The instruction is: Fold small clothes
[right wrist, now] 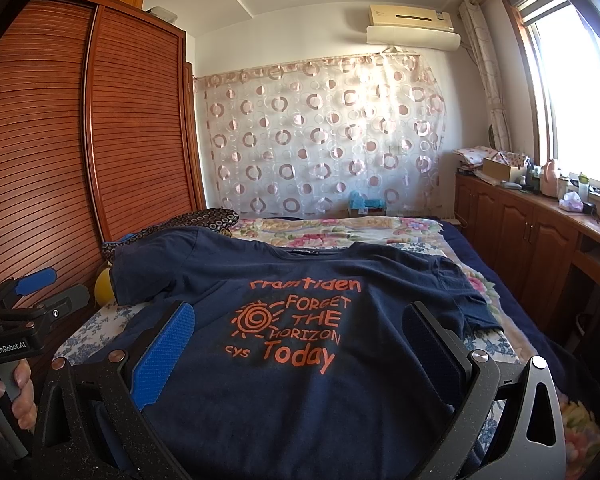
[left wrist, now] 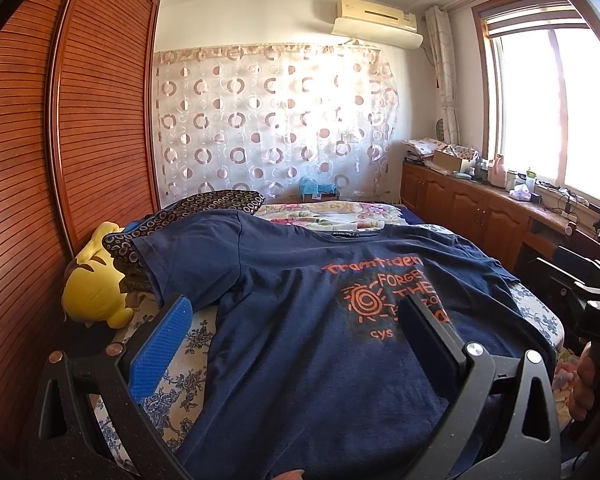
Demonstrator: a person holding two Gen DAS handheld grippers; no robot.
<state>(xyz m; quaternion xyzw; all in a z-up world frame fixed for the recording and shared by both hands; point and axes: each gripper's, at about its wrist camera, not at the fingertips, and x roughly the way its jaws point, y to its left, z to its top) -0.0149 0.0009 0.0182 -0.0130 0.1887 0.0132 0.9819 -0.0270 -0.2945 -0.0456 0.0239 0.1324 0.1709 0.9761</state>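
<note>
A navy T-shirt (left wrist: 300, 320) with orange print lies spread face up on the bed, collar at the far end, its left sleeve draped over a pillow. In the right wrist view the same T-shirt (right wrist: 300, 360) fills the middle. My left gripper (left wrist: 296, 312) hovers open over the shirt's lower left part, nothing between its fingers. My right gripper (right wrist: 300, 320) is open too, above the shirt's lower middle, framing the print. The right gripper's body shows at the far right of the left wrist view, held by a hand (left wrist: 584, 384). A hand (right wrist: 16, 392) holds the left gripper's handle.
A yellow plush toy (left wrist: 96, 284) and a dark patterned pillow (left wrist: 204, 206) sit at the bed's left by the wooden wardrobe (left wrist: 60, 120). A floral quilt (right wrist: 340, 228) covers the far bed. Wooden cabinets (right wrist: 520, 232) with clutter run under the window on the right.
</note>
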